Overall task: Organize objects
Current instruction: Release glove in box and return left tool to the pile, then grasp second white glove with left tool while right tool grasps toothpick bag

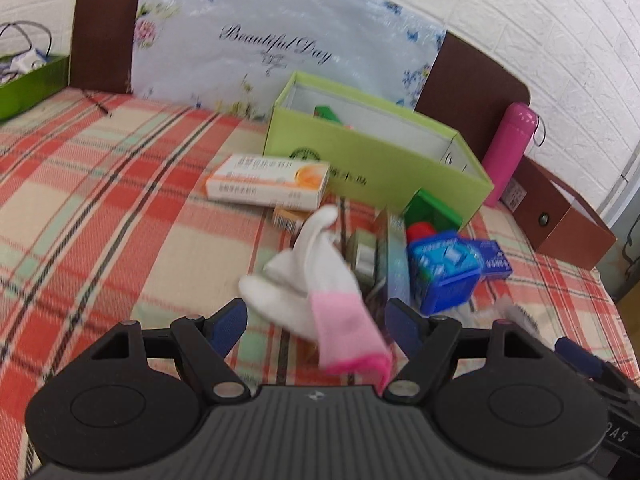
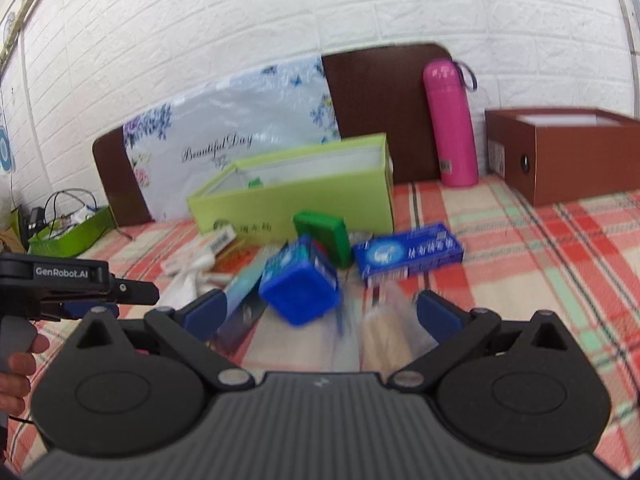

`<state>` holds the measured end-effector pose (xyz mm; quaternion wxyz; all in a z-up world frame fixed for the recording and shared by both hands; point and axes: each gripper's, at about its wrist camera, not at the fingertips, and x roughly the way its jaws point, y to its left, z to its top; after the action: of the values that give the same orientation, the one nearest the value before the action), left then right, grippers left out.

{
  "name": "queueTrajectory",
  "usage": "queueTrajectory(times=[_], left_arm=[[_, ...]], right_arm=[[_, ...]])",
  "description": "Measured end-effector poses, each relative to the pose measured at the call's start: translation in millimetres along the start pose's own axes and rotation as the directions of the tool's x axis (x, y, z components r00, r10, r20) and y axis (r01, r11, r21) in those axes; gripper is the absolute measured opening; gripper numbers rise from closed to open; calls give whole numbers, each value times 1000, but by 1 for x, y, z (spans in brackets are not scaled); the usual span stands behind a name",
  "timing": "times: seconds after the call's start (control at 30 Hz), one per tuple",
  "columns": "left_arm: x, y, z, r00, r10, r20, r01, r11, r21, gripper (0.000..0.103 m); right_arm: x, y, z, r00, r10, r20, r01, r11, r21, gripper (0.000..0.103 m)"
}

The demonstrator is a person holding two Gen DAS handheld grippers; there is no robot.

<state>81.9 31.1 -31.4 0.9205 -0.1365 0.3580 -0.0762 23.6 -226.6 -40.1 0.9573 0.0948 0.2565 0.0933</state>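
The left tool (image 1: pixel 316 320) has its fingers spread apart, with a white-and-pink sock (image 1: pixel 320 284) lying between them on the plaid bed (image 1: pixel 100 200). The right tool (image 2: pixel 320 314) is also spread wide, a clear packet (image 2: pixel 390 328) between its fingers and a blue tub (image 2: pixel 300 288) just ahead. Clutter crowds the front edge of the open green box (image 1: pixel 376 148): an orange-and-white carton (image 1: pixel 268 180) and a blue carton (image 2: pixel 408 254). Bare bedspread lies to the left of the pile. A pink flask (image 2: pixel 450 120) and brown box (image 2: pixel 560 152) stand at the wall.

White-pink sock (image 1: pixel 320 280) crumpled; boxes (image 2: pixel 408 254) scattered beside it
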Motion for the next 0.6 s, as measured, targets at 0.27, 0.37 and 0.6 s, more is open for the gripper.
queueTrajectory(times=[0.27,0.37,0.6], left_arm=[[15,-5,-2,999,-37,-11,37,999,-15,78],[27,-10,2,999,-45,-17,46,999,23,55],[17,6,-5,987,-117,-108,127,988,89,11]], right_arm=[[-2,6,-15,999,-24,-29,23,1000,-16,103],[-5,5,-11,999,-45,-16,45,998,-33,103],[6,0,-7,994,-105,-38,98,985,-144,103]])
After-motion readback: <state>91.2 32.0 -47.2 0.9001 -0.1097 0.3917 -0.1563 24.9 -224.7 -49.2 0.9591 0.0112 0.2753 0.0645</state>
